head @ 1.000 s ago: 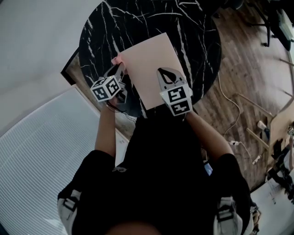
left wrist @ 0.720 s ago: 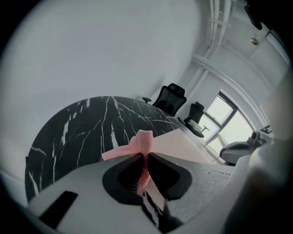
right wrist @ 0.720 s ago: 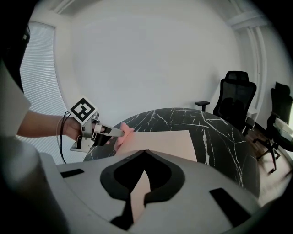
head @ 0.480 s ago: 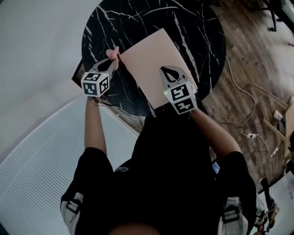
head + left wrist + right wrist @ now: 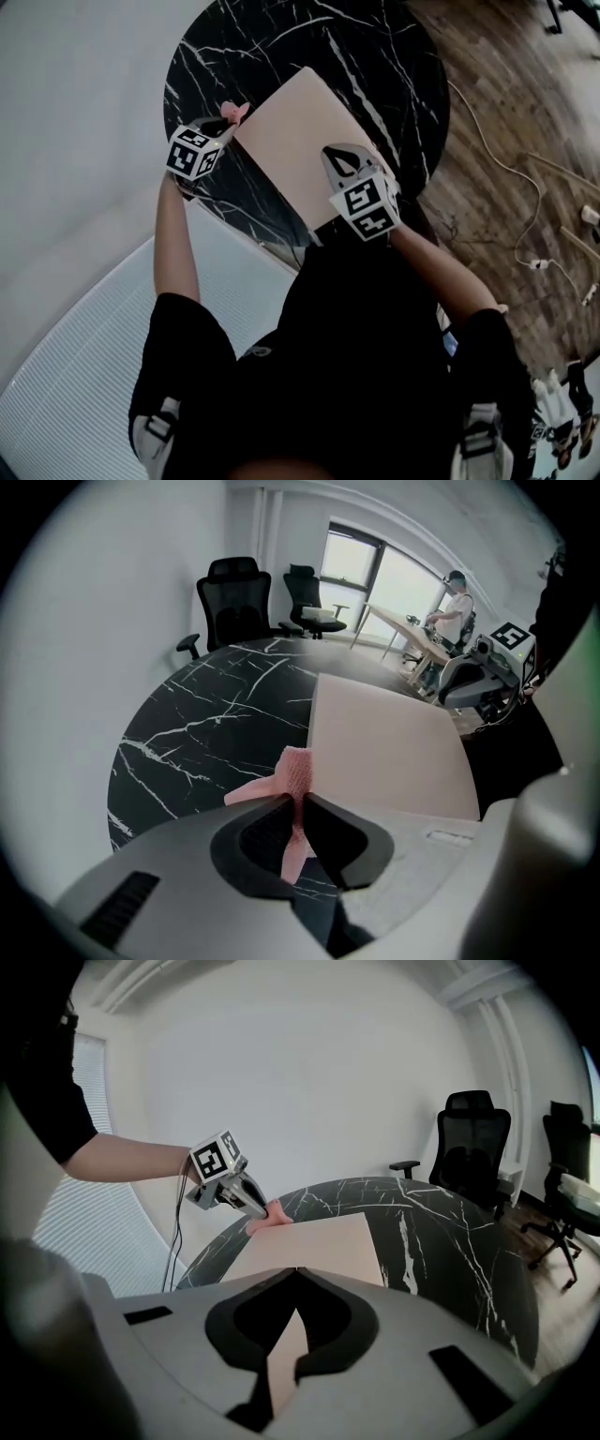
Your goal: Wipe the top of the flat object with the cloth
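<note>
Head view: left tongs point(image 5: 225, 124) clamp pink cloth point(image 5: 232, 111) at left corner of board point(image 5: 291, 131) on the surface point(image 5: 375, 56). Long axis runs toward closed, empty right tongs point(image 5: 349, 161), seemingly resting on its near end.

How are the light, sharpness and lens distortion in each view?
Head view: dim, dark table and clothes lose detail. Left gripper view: window overexposed, pink cloth sharp, black round border. Right gripper view: even light, table rim curved by the wide lens.

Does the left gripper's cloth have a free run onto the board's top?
Likely yes: the cloth is at the board's edge, and only the right gripper is over its near end.
</note>
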Tool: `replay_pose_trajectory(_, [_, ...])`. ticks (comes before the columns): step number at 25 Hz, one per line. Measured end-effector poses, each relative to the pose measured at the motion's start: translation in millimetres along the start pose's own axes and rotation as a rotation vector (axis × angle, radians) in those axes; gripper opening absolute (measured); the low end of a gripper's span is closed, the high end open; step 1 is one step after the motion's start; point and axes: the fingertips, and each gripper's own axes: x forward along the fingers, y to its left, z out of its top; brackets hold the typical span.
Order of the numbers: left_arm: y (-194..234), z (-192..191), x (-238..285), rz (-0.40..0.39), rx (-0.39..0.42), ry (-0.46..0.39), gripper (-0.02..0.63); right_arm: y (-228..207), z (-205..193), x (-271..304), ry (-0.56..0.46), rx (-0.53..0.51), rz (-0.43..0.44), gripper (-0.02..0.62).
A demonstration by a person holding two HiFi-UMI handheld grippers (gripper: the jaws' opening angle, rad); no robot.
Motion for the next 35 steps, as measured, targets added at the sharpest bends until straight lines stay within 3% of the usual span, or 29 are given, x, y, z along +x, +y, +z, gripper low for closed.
replay_pose_trajectory(16, [-18, 40, 29, -0.041, 0.032, 0.052, 0.034, -27, -11, -5, -0.016, 0.050, 0.021, -0.005])
replay_pose_trajectory(35, [-34, 123, 63, -0.067, 0.113, 0.059, 0.034, -76, -20, -25, -0.046, 0.105, -0.007, -0.005])
